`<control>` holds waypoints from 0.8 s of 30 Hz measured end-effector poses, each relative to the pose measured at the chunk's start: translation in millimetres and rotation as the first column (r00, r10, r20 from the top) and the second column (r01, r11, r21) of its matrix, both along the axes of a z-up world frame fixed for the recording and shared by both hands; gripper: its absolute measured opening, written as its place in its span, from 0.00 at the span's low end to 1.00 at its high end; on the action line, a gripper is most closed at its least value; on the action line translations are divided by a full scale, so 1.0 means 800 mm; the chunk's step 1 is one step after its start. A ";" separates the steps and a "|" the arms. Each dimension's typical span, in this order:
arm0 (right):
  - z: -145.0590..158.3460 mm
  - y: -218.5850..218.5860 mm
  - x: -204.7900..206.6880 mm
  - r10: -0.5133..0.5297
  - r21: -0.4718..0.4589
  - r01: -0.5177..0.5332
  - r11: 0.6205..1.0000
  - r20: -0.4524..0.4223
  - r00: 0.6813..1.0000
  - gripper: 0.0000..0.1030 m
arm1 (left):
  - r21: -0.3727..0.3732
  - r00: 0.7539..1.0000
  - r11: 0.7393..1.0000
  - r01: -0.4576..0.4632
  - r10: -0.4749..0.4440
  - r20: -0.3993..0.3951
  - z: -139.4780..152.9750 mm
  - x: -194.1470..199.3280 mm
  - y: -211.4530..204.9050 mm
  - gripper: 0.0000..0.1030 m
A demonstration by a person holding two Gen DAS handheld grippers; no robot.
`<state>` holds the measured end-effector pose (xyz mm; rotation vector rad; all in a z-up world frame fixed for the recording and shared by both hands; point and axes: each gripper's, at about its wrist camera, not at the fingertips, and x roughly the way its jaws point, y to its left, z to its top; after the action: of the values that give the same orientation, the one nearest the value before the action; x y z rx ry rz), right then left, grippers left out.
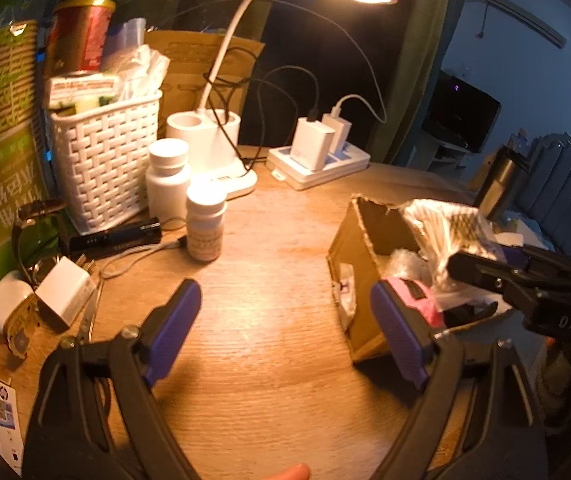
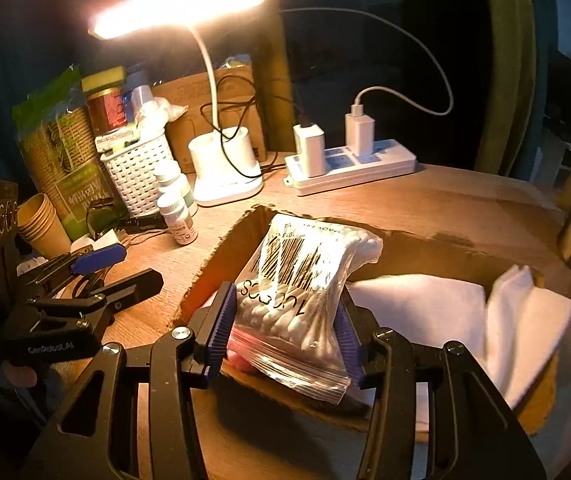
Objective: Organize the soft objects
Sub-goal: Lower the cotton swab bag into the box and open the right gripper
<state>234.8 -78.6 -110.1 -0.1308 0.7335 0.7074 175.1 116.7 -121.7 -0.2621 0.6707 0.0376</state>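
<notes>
left wrist view: the left gripper (image 1: 285, 332) fills the bottom of the frame, its purple-padded fingers (image 1: 175, 320) spread wide with only bare wooden worktop (image 1: 269, 280) between them. at centre right stands an open cardboard box (image 1: 359, 276), and the right finger pad sits just in front of its near corner. above the box, at the right edge, the right gripper (image 1: 485, 270) holds a bag of cotton swabs (image 1: 451, 226). a pink item (image 1: 417, 298) shows inside the box near its front wall. in the upper left a white woven basket (image 1: 105, 160) stands stuffed with packets, with two white pill bottles (image 1: 169, 172) just in front of it. a lit desk lamp (image 1: 221, 148) rises at upper centre, and a white power strip (image 1: 317, 164) with chargers lies to its right.

right wrist view: the right gripper (image 2: 285, 332) sits at bottom centre, its fingers (image 2: 221, 320) closed onto the clear zip bag of cotton swabs (image 2: 301, 280), which stands tilted over the open cardboard box (image 2: 221, 256). folded white cloths (image 2: 465, 312) lie inside the box toward the right. the left gripper (image 2: 125, 268) shows at the left edge, fingers parted, over the worktop (image 2: 425, 200). a stack of paper cups (image 2: 41, 224) stands behind it.
</notes>
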 end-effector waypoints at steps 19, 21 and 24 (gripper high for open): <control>-0.022 0.042 0.025 0.007 -0.044 -0.009 0.999 -0.055 0.998 0.51 | -0.021 1.000 1.000 -0.008 0.008 -0.005 -0.002 0.001 0.010 0.85; -0.021 0.040 0.023 0.005 -0.043 -0.008 0.999 -0.051 0.999 0.53 | -0.014 1.000 1.000 -0.011 0.011 0.000 0.002 -0.001 0.009 0.85; -0.016 0.036 0.017 0.005 -0.037 -0.006 0.999 -0.030 1.000 0.62 | -0.004 1.000 1.000 -0.016 0.016 0.008 0.008 -0.005 0.007 0.85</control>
<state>248.3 -49.5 -122.9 -0.1561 0.7750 0.7024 170.9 122.3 -115.2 -0.2715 0.6605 0.0502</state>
